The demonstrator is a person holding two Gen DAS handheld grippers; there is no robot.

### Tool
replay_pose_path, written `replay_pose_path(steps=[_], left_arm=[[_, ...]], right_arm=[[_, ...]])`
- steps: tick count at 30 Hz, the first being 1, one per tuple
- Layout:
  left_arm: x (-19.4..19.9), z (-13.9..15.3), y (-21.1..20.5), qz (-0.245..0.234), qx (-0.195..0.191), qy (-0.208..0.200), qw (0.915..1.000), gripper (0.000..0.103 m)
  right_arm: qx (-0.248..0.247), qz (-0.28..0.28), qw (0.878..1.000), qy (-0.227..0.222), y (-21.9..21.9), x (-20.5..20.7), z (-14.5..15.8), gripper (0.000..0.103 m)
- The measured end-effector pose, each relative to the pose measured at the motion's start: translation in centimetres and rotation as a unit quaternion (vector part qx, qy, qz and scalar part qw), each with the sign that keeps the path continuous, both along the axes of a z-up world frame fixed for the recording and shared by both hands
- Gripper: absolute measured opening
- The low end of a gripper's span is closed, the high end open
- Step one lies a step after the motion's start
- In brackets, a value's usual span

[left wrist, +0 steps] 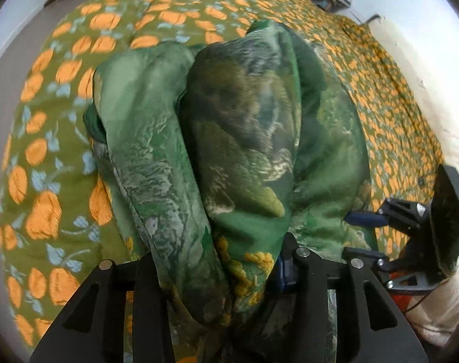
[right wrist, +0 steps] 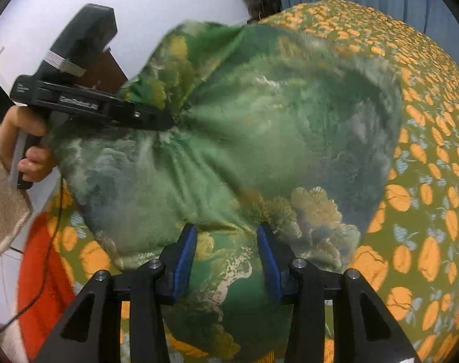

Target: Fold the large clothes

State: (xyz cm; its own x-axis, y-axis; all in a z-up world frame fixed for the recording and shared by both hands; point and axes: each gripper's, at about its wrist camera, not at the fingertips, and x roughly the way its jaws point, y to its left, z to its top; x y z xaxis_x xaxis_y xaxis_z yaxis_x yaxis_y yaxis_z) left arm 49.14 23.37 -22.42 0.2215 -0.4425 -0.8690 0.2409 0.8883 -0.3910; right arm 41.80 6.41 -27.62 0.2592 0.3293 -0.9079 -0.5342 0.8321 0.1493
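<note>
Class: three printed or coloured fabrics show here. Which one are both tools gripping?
The green garment with the cloudy leaf print. The left tool and right tool pinch it; the orange-fruit bedspread lies underneath, and the red cloth lies aside.

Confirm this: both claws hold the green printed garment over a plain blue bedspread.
The bedspread is wrong. Both wrist views show the bedspread as olive green with an orange fruit print, not plain blue. The rest stands: the left claw and the right claw both have the green printed garment bunched between them.
</note>
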Motion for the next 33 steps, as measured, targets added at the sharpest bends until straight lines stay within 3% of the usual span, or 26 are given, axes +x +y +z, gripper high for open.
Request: replay_pose_path(steps=[5,9,12,15,18,22,27,33], left_arm=[[-0.2,-0.4,0.4,0.003,-0.012,-0.007,0.9999,0.045],[-0.3,-0.4,0.9,0.004,-0.017,-0.013,0.9998,0.046],[-0.4,-0.5,1.1,0.007,-0.022,-0.018,0.9996,0.046],[-0.5,-0.5,1.1,0.008,-0.021,-0.02,0.9995,0.046],[-0.8,-0.5,1.1,0.009,-0.021,-0.022,0.9995,0.046],[-1.4,-0.8,1.5,0.017,-0.027,-0.025,0.9992,0.046],[-1.1,-1.9,2.0,0.028,-0.033,-0.015,0.9989,0.046],[-0.6,-1.8,1.3,0.022,-0.017,-0.013,0.9995,0.046]], right_arm=[[-0.011,-0.002,1.0,-0.01,0.9,-0.4,-0.4,0.043],[0.03,-0.017,0.999,0.023,0.5,0.9,3.5,0.043],[0.065,-0.047,0.997,0.001,0.4,3.9,6.7,0.043],[0.07,-0.06,0.996,-0.014,2.1,7.8,7.9,0.043],[0.064,-0.053,0.996,-0.023,4.9,11.2,7.1,0.043],[0.054,-0.047,0.997,-0.005,7.7,14.5,3.1,0.045],[-0.002,-0.053,0.998,0.017,9.2,15.7,-2.5,0.045],[-0.027,-0.041,0.999,-0.021,9.3,15.3,-3.8,0.045]])
